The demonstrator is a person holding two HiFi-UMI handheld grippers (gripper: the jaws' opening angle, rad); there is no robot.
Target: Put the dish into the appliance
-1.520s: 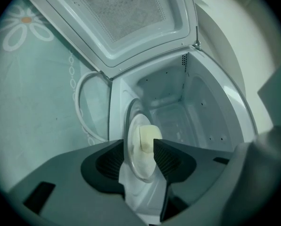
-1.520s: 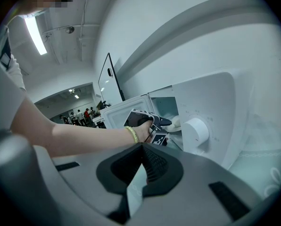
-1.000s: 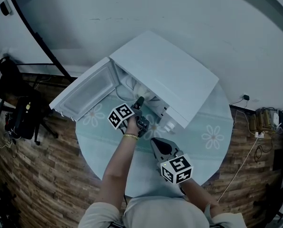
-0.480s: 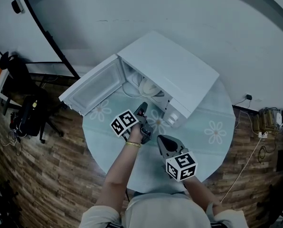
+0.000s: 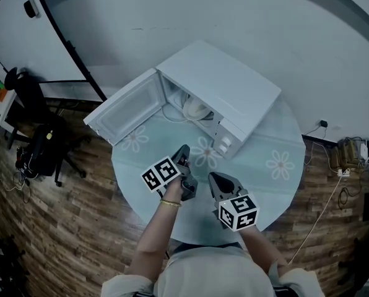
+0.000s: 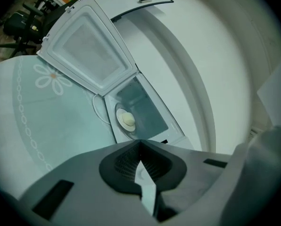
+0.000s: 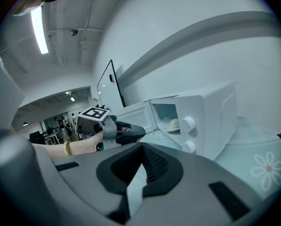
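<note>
A white microwave [image 5: 225, 85] stands on the round table with its door [image 5: 127, 110] swung open to the left. The dish [image 5: 194, 108], a pale plate with a cream lump on it, rests inside the cavity; it also shows in the left gripper view [image 6: 127, 120] and the right gripper view [image 7: 172, 123]. My left gripper [image 5: 184, 148] hovers over the table in front of the opening, well short of it, jaws shut with nothing between them [image 6: 140, 142]. My right gripper [image 5: 212, 176] is beside it, nearer the person, also shut and empty [image 7: 141, 146].
The table [image 5: 265, 166] carries a teal cloth with flower prints. A white cable [image 5: 172, 115] loops in front of the cavity. Two knobs [image 7: 187, 124] sit on the microwave's front panel. An office chair [image 5: 39, 147] stands on the wood floor at left, and a wall lies behind.
My left gripper has pulled back from the microwave opening toward the person and closed its jaws empty. The dish stays inside. The right gripper has barely moved.
</note>
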